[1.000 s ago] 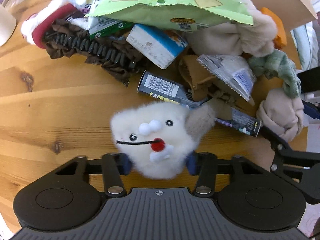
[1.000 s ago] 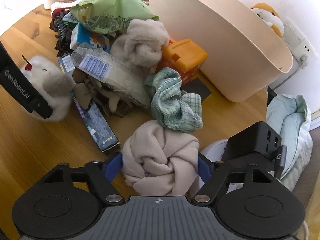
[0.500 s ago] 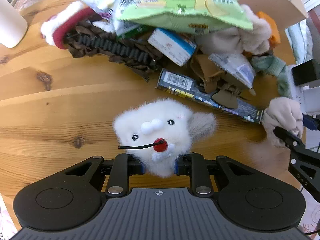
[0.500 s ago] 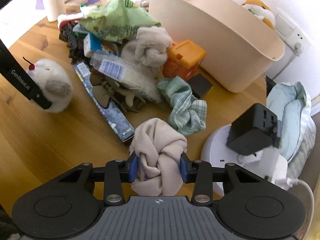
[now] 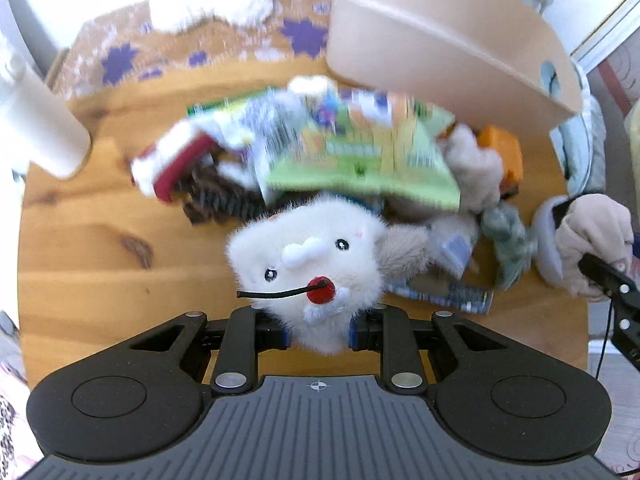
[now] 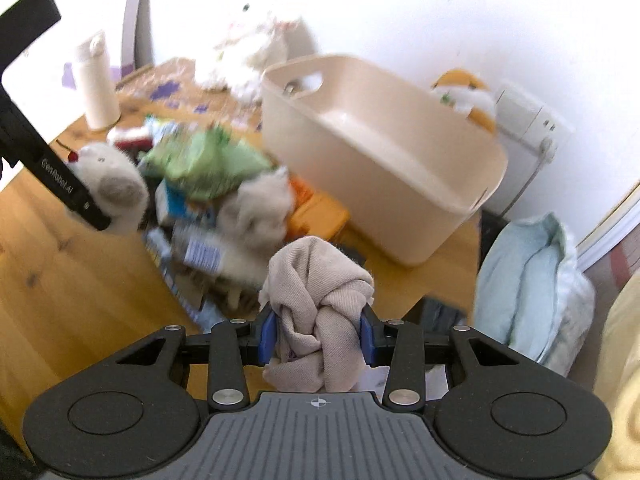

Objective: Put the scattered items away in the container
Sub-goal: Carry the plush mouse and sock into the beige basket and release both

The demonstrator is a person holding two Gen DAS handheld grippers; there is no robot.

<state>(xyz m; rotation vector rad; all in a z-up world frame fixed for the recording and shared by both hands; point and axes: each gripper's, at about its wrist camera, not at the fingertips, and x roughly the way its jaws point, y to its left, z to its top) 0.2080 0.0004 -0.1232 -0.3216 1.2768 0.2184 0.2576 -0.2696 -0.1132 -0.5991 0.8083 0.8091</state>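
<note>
**Two soft loads lifted, basket ahead**

Above the wooden tabletop (image 5: 80, 248) I have both tools loaded. My left gripper (image 5: 318, 330) has its jaws closed on the fluffy white plush toy with the red nose (image 5: 316, 256), pinched low on its body. My right gripper (image 6: 318, 338) has its jaws clamped on the knotted beige cloth bundle (image 6: 318, 300). Both loads look clear of the surface, above the pile.

The cream plastic basket with cut-out handles (image 6: 400, 184) stands behind the heap, its mouth tipped toward me in the right wrist view. The clutter that remains, a green snack bag (image 6: 200, 160), an orange block (image 6: 320, 212), a checked green cloth (image 5: 508, 240) and more, lies between me and it.

To do this carry well, I judge I should keep both loads high enough to pass the near rim (image 6: 440, 204), bring them over the opening one at a time so the tools do not cross, and release only once each item is inside. The plush is held by fur, so a firm squeeze matters.
</note>
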